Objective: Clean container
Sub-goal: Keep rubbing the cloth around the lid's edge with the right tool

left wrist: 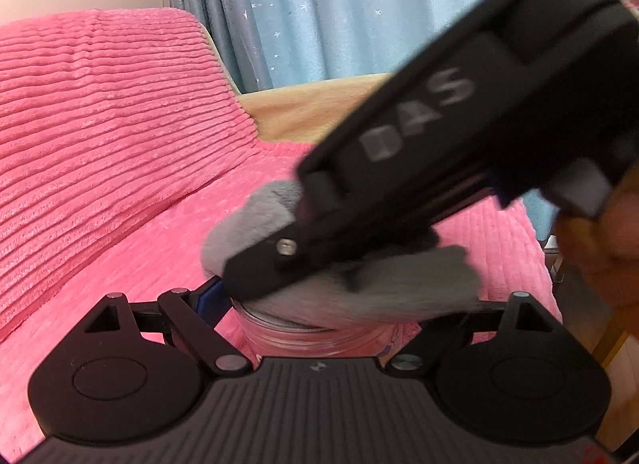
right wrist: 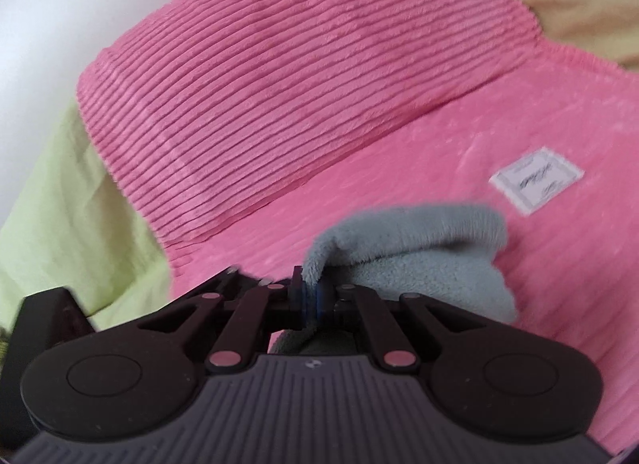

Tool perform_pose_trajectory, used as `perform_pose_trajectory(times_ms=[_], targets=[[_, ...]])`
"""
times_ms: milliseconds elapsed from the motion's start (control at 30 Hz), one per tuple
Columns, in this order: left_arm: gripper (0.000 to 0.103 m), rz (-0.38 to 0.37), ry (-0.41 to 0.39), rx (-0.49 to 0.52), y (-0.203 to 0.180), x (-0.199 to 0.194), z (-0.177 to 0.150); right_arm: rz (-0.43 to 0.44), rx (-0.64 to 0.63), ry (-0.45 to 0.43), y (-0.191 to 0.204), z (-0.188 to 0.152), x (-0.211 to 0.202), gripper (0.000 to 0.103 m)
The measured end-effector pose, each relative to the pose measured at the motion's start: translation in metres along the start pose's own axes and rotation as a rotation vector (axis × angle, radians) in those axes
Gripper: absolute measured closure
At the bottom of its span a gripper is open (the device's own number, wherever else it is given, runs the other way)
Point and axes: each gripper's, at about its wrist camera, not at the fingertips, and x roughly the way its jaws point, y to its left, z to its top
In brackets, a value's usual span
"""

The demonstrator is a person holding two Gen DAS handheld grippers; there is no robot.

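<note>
Gripping cloth [right wrist: 411, 260] (right tool [right wrist: 310, 296] clamped).

The right gripper [right wrist: 309, 298] pinches a soft grey fleece cloth [right wrist: 415, 260]. Behind lies a pink ribbed plush blanket [right wrist: 303, 76] bearing a white label [right wrist: 537, 180]

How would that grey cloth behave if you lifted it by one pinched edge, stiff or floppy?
Probably floppy: the grey cloth already folds and droops around the right gripper, whose jaws are shut on it. Its fleecy nap suggests it is light and grips well rather than slipping. Over the clear container it sags into the rim, so it likely moulds to shapes.
</note>
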Motion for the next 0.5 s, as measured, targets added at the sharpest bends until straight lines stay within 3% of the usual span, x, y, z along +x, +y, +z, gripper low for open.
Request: perform_pose_trajectory(times_ms=[300,500], targets=[[0.016,0.006,0.0,0.002,-0.011,0.002,0.003,-0.172,-0.14,0.005,0.007,0.001,-0.019,0.101],[0.016,0.003,-0.001,0.009,-0.013,0.0,0.002,-0.119,-0.123,0.044,0.004,-0.003,-0.034,0.1]])
